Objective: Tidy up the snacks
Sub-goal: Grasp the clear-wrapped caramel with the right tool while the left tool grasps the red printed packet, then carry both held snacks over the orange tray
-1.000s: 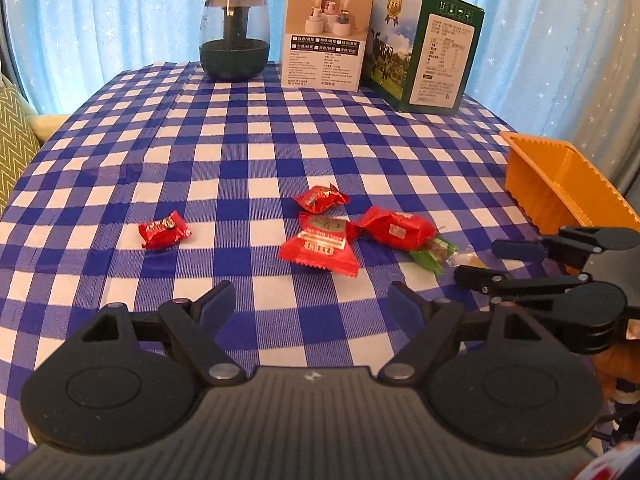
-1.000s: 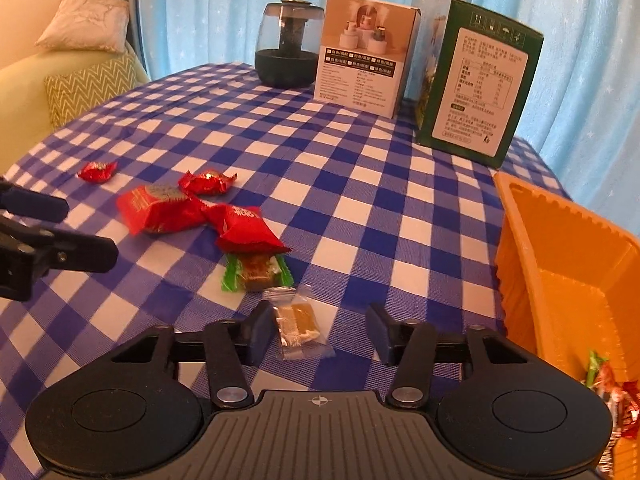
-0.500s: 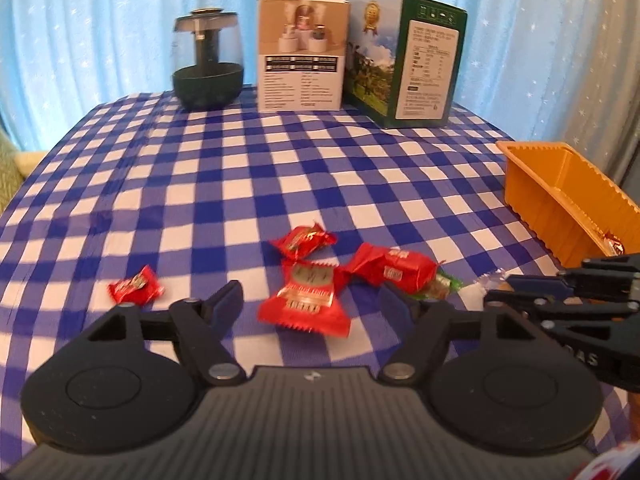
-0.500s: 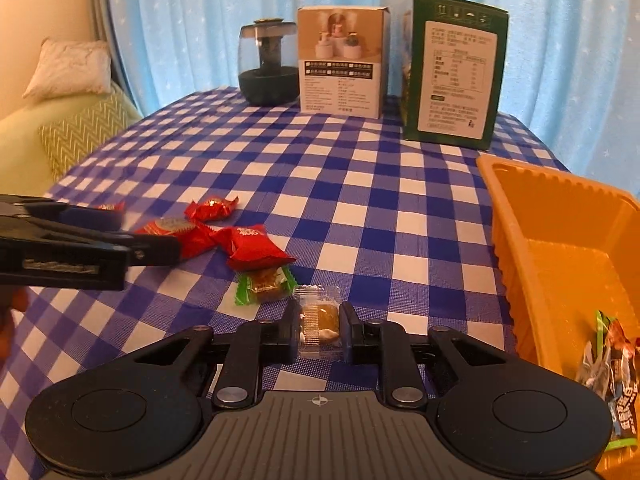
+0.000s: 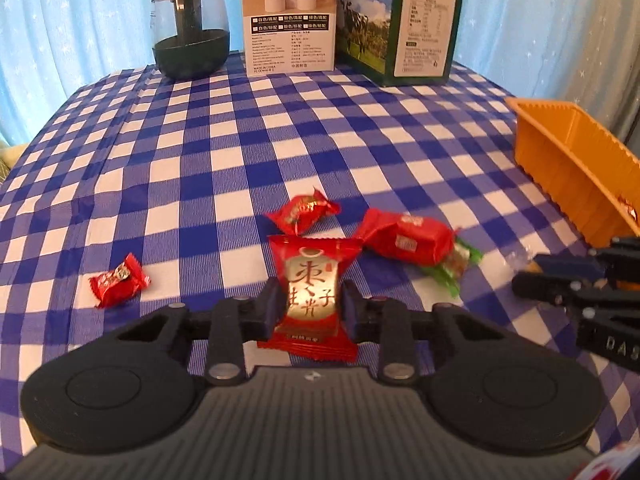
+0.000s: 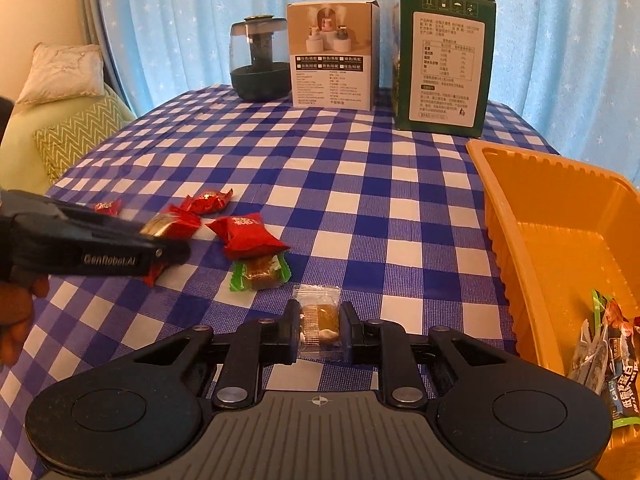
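Note:
My left gripper (image 5: 313,302) is shut on a flat red snack packet (image 5: 313,280) with silver print, low over the checked tablecloth. My right gripper (image 6: 320,326) is shut on a clear-wrapped brown candy (image 6: 320,318), just left of the orange tray (image 6: 516,240). On the cloth lie a red wrapped cake (image 5: 406,236), a small red candy (image 5: 304,212), another small red candy (image 5: 118,280) to the left, and a green-wrapped candy (image 6: 260,272). The tray holds several wrapped snacks (image 6: 608,344) in its near corner.
At the back of the table stand a dark glass humidifier (image 5: 190,28), a beige box (image 5: 290,16) and a green box (image 5: 416,20). A sofa with cushions (image 6: 68,120) is off the left edge. Blue curtains hang behind.
My left gripper moved forward and down and closed on the flat red packet. My right gripper closed on the clear-wrapped candy and now holds it.

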